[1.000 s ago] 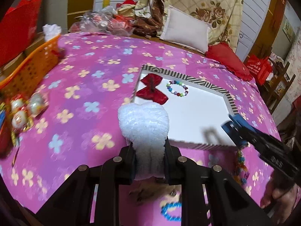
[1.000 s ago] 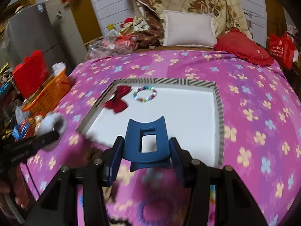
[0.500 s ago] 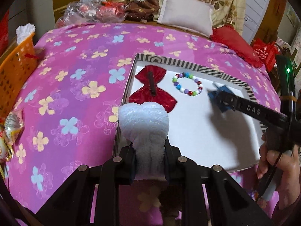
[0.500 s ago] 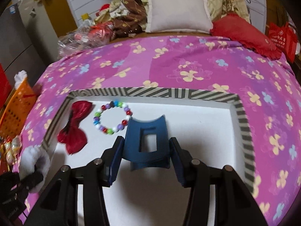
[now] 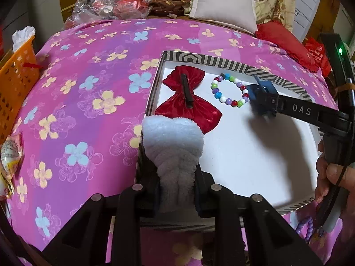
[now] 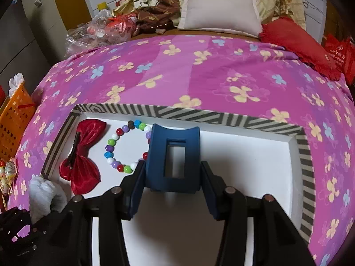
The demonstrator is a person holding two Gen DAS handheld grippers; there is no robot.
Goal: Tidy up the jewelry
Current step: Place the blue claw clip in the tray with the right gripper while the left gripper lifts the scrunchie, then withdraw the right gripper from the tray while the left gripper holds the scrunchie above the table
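1. Pink flowered bedspread [image 5: 88, 84] is covering the bed; a white pillow [image 6: 219, 6], a red cushion [image 6: 295, 40] and crumpled clear plastic bags [image 5: 104, 6] are lying along its far end.
2. Orange basket [image 5: 15, 79] is sitting at the left edge of the bed.
3. Shallow box [image 6: 221, 116] with a white floor and a black-and-white striped rim is resting on the bedspread.
4. Red bow hair clip [image 5: 188, 97] is lying in the box's far left corner, its dark clip side facing up.
5. Multicoloured bead bracelet [image 5: 230, 89] is lying flat in the box, just right of the bow.
6. Left gripper [image 5: 176, 190] is hanging over the box's near left rim with a white fluffy hair tie [image 5: 175, 146] between its jaws; the jaws are opening, and the pads are still touching the tie's sides.
7. Right gripper [image 6: 173, 177] is clamping a blue claw clip [image 6: 174, 155] between its pads, low over the box floor and just beside the bracelet's right side, overlapping it in the right wrist view.
8. Person's right hand [image 5: 332, 177] is gripping the right gripper's handle at the frame's right edge.
9. Purple bead bracelet [image 5: 307, 228] is lying on the bedspread outside the box's near right corner.
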